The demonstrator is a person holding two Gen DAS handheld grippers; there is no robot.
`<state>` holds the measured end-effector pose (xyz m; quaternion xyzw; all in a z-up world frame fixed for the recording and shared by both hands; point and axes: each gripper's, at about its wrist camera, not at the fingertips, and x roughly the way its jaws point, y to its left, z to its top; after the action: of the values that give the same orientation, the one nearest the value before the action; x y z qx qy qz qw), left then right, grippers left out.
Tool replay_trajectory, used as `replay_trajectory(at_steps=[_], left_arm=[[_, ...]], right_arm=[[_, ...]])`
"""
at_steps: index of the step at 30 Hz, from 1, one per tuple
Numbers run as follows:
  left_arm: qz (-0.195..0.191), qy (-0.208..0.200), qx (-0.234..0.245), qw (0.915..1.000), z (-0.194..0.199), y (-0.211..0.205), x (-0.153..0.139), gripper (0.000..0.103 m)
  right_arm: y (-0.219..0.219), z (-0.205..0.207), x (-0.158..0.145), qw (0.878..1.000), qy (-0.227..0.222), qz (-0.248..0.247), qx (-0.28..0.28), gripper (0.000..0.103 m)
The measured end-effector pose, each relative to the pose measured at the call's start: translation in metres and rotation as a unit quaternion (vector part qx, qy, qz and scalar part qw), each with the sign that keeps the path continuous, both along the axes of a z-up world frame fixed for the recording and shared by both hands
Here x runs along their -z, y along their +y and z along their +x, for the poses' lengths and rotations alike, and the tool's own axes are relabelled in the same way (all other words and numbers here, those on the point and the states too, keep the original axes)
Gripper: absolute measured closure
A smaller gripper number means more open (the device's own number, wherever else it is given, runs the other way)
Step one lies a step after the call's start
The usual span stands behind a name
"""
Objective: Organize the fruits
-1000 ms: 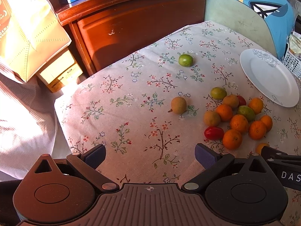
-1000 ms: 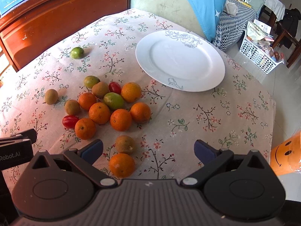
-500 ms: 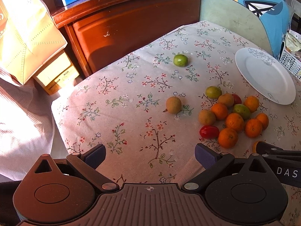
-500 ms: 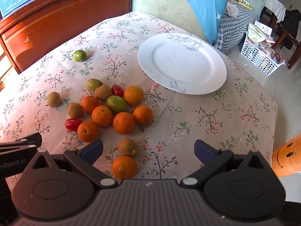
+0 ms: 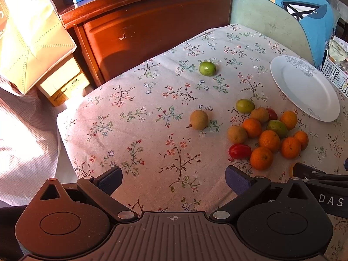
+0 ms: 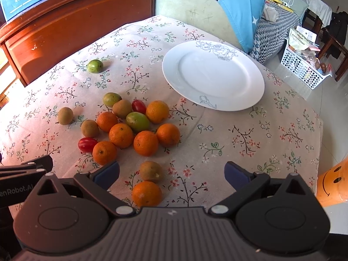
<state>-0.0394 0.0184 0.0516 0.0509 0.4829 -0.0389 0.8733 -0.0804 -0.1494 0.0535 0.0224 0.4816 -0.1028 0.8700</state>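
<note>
A cluster of oranges (image 6: 121,135), green fruits (image 6: 137,121), brown fruits and red tomatoes (image 6: 87,144) lies on the floral tablecloth (image 6: 239,143). One orange (image 6: 147,193) and a brown fruit (image 6: 151,171) sit just ahead of my right gripper (image 6: 171,173), which is open and holds nothing. A lone green fruit (image 5: 207,68) and a lone brown fruit (image 5: 198,119) lie apart from the cluster (image 5: 269,140). My left gripper (image 5: 174,179) is open above bare cloth, left of the cluster. A white plate (image 6: 213,75) stands empty beyond the fruit.
A wooden cabinet (image 5: 156,24) borders the table's far side, with cardboard boxes (image 5: 63,82) on the floor at left. A chair with a blue cover (image 6: 237,6) stands behind the plate. A white basket (image 6: 302,67) and an orange stool (image 6: 332,182) are at right.
Both grippers have drawn back and up a little, so the fruit and plate appear slightly farther away. Nothing on the table has moved and both stay open.
</note>
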Motion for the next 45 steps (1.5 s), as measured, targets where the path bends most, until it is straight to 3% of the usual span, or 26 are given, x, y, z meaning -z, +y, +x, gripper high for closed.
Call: replay_trajectory(at_steps=[13, 22, 26, 32, 36, 45], left_arm=[[-0.032, -0.020, -0.033, 0.9987, 0.005, 0.033, 0.002, 0.004], [-0.033, -0.044, -0.027, 0.9981, 0.009, 0.036, 0.007, 0.004], [-0.017, -0.049, -0.011, 0.9986, 0.014, 0.029, 0.010, 0.010], [-0.031, -0.065, 0.001, 0.9974, 0.020, 0.029, 0.009, 0.016], [-0.011, -0.069, 0.008, 0.9975, 0.021, 0.028, 0.009, 0.016], [-0.058, -0.060, 0.018, 0.9963, 0.033, 0.029, 0.011, 0.019]], right_arm=[[-0.025, -0.027, -0.005, 0.994, -0.069, 0.077, -0.027, 0.004], [-0.037, -0.037, 0.009, 0.991, -0.070, 0.103, -0.045, 0.023], [-0.037, -0.037, 0.015, 0.990, -0.064, 0.113, -0.054, 0.034], [-0.030, -0.037, 0.020, 0.987, -0.064, 0.121, -0.081, 0.042], [-0.029, -0.041, 0.021, 0.986, -0.061, 0.131, -0.081, 0.042], [-0.020, -0.041, 0.027, 0.986, -0.054, 0.125, -0.100, 0.059]])
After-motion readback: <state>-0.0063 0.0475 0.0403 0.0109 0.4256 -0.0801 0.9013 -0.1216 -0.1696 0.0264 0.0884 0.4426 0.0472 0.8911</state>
